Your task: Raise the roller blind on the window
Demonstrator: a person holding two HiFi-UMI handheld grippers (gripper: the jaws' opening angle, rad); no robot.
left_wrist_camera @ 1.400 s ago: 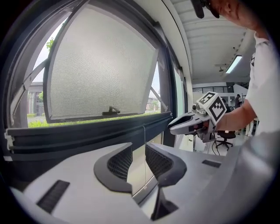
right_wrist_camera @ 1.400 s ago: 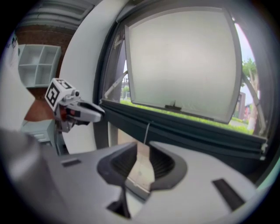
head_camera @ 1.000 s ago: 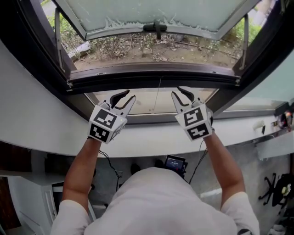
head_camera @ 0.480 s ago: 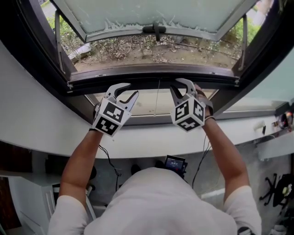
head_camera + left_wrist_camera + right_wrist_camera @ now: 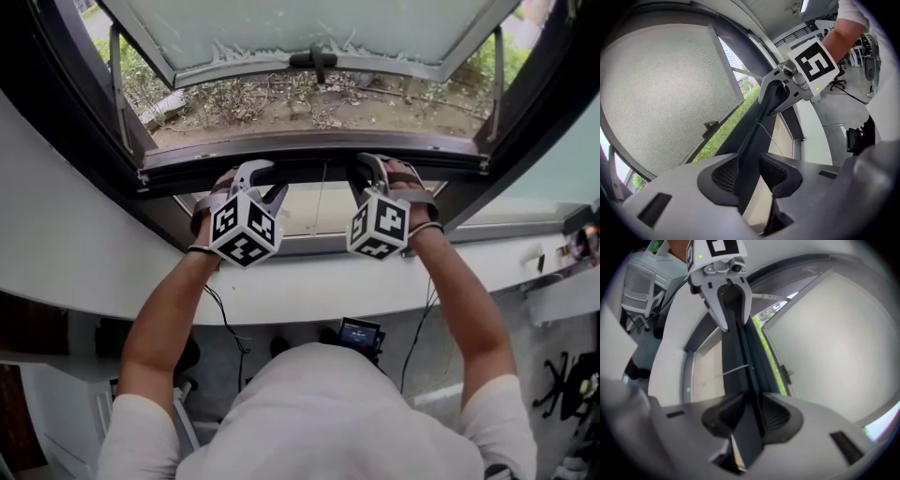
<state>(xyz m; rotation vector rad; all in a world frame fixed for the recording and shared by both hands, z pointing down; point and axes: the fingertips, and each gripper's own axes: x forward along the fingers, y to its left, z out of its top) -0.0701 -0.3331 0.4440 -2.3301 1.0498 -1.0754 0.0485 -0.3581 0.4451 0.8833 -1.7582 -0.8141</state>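
The roller blind's dark bottom bar (image 5: 309, 172) runs across the window, with a thin pull cord (image 5: 323, 202) hanging at its middle. My left gripper (image 5: 253, 175) straddles the bar left of the cord. Its jaws have just been opening, and the bar (image 5: 754, 140) passes between the pads (image 5: 724, 176). My right gripper (image 5: 370, 167) straddles the bar right of the cord. In the right gripper view the bar (image 5: 736, 352) runs between the jaws of that gripper (image 5: 752, 416), which stand wide. Each gripper view shows the other gripper further along the bar.
Beyond the bar the window sash (image 5: 309, 28) is swung outward, its handle (image 5: 317, 58) above ground with plants (image 5: 309, 98). A cream panel (image 5: 300, 208) lies under the bar, then a white ledge (image 5: 328, 281). A small screen (image 5: 359, 333) and an office chair (image 5: 562, 394) are below.
Both grippers have moved up from in front of the cream panel onto the dark bar and have rolled, so their marker cubes face differently. The bar now sits between each pair of jaws.
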